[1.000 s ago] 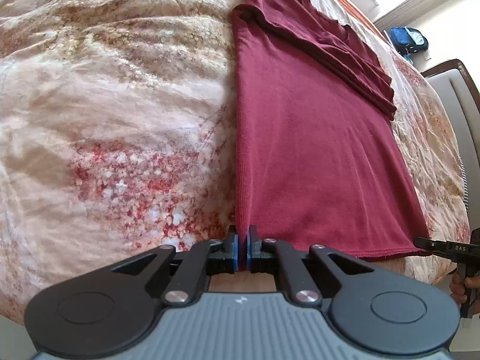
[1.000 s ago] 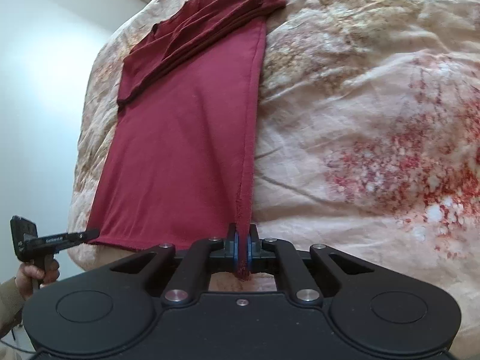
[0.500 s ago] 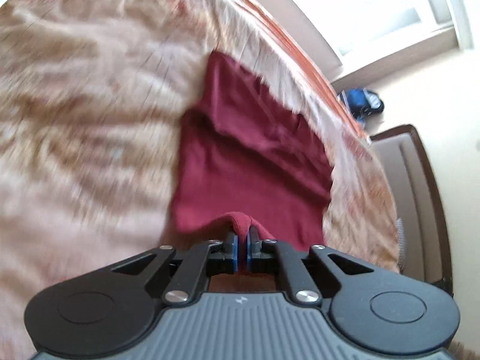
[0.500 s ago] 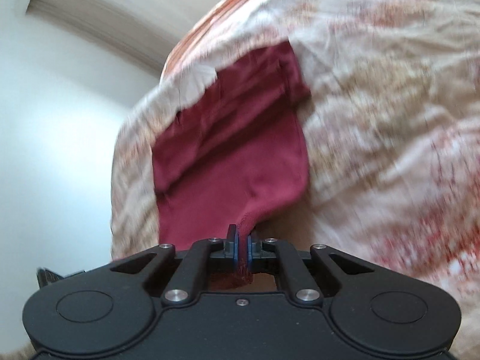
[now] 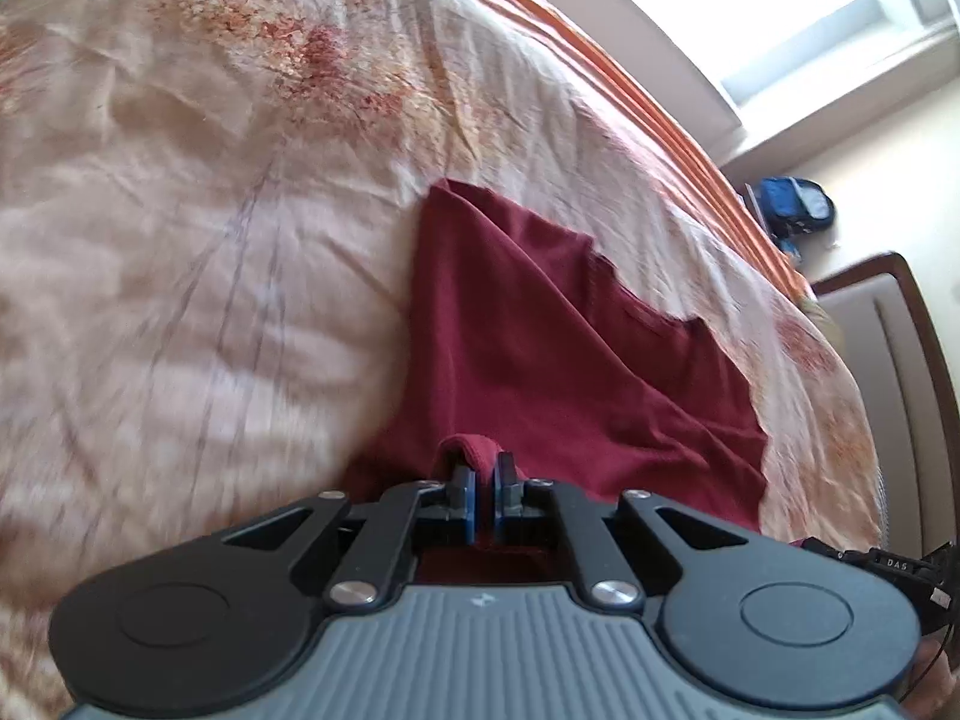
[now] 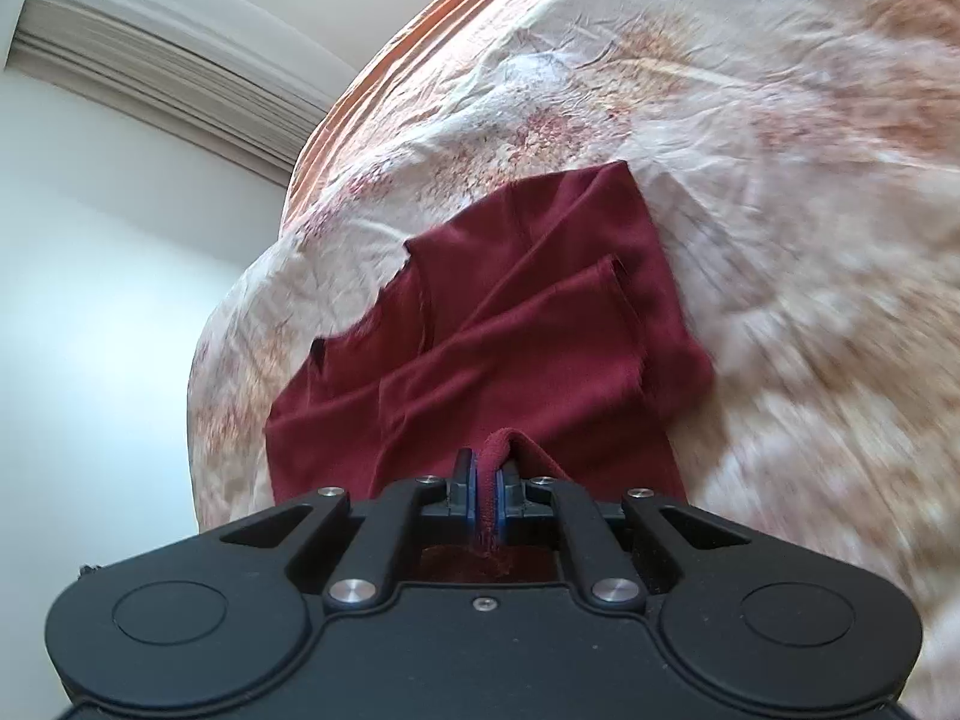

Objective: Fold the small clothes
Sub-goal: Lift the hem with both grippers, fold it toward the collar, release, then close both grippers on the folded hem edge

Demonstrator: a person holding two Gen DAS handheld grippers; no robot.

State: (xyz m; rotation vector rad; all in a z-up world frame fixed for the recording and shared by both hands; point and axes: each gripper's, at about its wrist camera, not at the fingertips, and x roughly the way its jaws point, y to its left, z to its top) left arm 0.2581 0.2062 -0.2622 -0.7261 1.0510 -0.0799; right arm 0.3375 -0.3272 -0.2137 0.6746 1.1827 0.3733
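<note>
Hem carried up over maroon shirt [image 5: 540,324], both grippers clamped.

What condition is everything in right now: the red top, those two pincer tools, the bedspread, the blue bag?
Maroon top: lying on the bed, part folded, hem lifted.
Left gripper: shut on the hem.
Right gripper: shut on the hem.
Bedspread: spread out, wrinkled.
Blue bag: too small to tell whether open.
</note>
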